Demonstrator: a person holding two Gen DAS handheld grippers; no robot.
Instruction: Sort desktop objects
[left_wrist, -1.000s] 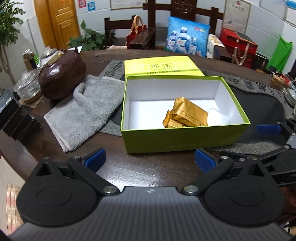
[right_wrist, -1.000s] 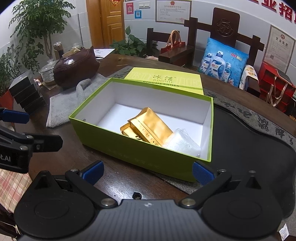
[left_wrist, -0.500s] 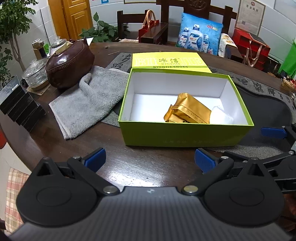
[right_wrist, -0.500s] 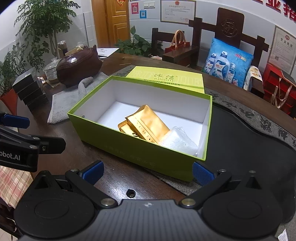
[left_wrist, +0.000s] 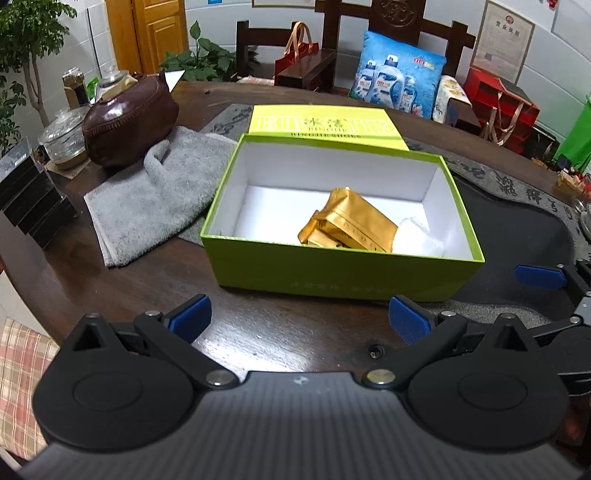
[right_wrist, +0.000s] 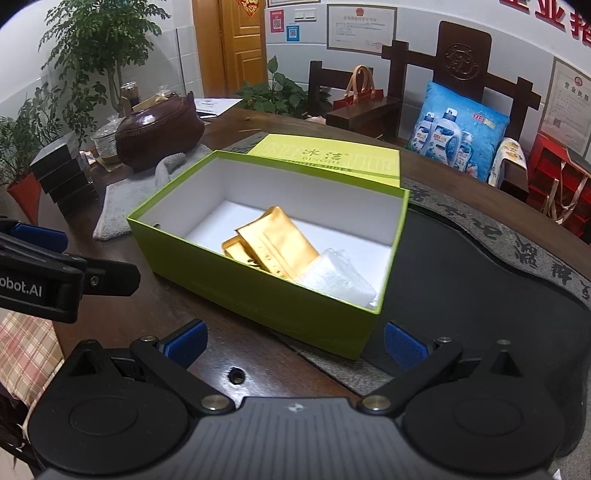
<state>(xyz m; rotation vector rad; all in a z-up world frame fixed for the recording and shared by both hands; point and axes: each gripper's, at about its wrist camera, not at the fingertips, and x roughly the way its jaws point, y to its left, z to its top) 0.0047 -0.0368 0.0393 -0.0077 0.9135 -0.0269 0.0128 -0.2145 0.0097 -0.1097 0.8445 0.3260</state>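
Matte black left gripper (left_wrist: 299, 317) with blue-padded fingers (left_wrist: 190, 316), silver screws.

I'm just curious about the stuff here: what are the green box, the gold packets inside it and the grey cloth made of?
Green box: looks like matte cardboard, with thin straight walls and a white lining. Gold packets: probably foil pouches, shiny and creased. Grey cloth: seems to be terry towel, fuzzy and rumpled.

The green box (left_wrist: 343, 267) near wall hides the lower ends of the gold packets (left_wrist: 351, 227) and white pouch (left_wrist: 417, 240) inside it. Behind the box, print on its lid (left_wrist: 325, 123) blurs unreadable. Beyond the box's right corner, the right gripper (left_wrist: 546, 280) is cut by the frame edge.
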